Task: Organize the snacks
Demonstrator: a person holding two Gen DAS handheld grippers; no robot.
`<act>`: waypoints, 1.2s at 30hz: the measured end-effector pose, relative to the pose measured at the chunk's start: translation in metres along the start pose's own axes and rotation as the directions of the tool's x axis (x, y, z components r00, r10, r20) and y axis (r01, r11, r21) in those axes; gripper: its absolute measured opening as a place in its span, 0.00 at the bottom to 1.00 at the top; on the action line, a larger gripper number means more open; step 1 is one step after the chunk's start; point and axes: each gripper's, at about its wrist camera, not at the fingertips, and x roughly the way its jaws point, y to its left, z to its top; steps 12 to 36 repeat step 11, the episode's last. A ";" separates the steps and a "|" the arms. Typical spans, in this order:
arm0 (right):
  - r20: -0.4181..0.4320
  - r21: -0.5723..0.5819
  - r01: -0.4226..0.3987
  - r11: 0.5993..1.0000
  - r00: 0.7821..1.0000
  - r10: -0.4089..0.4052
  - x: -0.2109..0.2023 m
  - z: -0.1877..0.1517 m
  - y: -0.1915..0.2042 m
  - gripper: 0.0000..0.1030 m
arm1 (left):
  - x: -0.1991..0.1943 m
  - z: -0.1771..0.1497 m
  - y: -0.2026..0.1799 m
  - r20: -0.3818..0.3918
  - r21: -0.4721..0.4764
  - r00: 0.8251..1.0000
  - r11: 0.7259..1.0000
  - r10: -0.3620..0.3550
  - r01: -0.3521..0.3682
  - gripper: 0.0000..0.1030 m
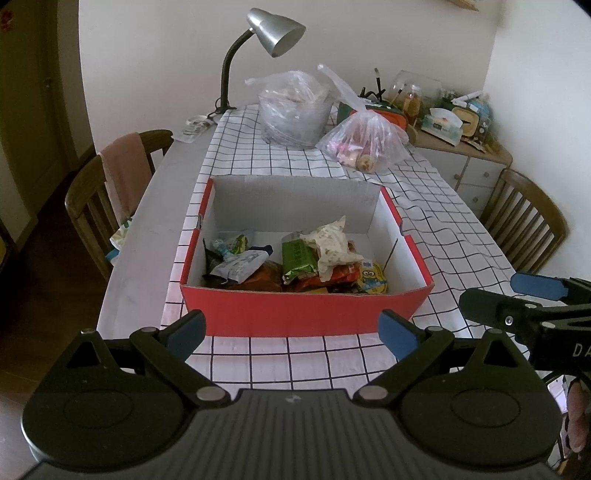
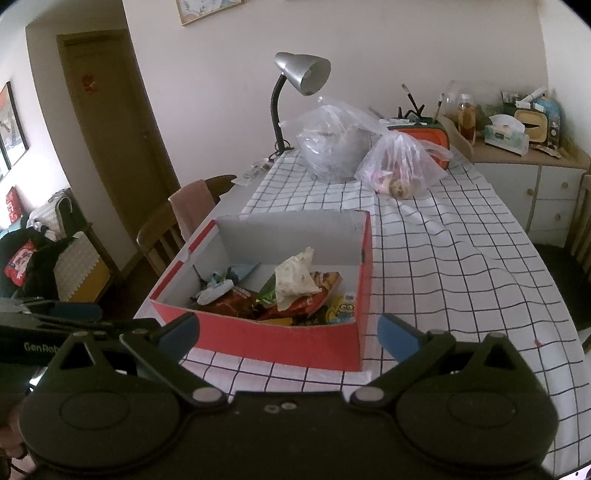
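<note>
Box: red cardboard box (image 1: pixel 303 310) at frame centre, beyond both grippers' fingertips.
Snacks: crinkly foil packets (image 1: pixel 299 258) heaped inside.
Left gripper (image 1: pixel 291 330): wide open, empty.
Right gripper (image 2: pixel 288 332): wide open, empty.

Black tongs (image 1: pixel 291 330) with blue pads (image 1: pixel 397 332), silver pivot screws and white lettering.

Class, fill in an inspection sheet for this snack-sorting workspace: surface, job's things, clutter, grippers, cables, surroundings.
Surface: table with grid tablecloth.
Job's things: red box holding snack packets.
Clutter: two plastic bags, desk lamp.
Grippers: left hand-held gripper open, empty; right hand-held gripper open, empty.
Cables: nothing seen.
Surroundings: chairs, cabinet, door.
</note>
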 end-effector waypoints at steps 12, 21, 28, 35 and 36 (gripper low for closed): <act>-0.015 0.015 -0.003 1.000 1.000 0.004 0.001 -0.005 -0.003 1.00 | 0.005 -0.002 -0.003 -0.017 -0.004 1.000 1.000 0.000 0.000 0.97; -0.015 0.015 -0.003 1.000 1.000 0.004 0.001 -0.005 -0.003 1.00 | 0.005 -0.002 -0.003 -0.017 -0.004 1.000 1.000 0.000 0.000 0.97; -0.015 0.015 -0.003 1.000 1.000 0.004 0.001 -0.005 -0.003 1.00 | 0.005 -0.002 -0.003 -0.017 -0.004 1.000 1.000 0.000 0.000 0.97; -0.015 0.015 -0.003 1.000 1.000 0.004 0.001 -0.005 -0.003 1.00 | 0.005 -0.002 -0.003 -0.017 -0.004 1.000 1.000 0.000 0.000 0.97; -0.015 0.015 -0.003 1.000 1.000 0.004 0.001 -0.005 -0.003 1.00 | 0.005 -0.002 -0.003 -0.017 -0.004 1.000 1.000 0.000 0.000 0.97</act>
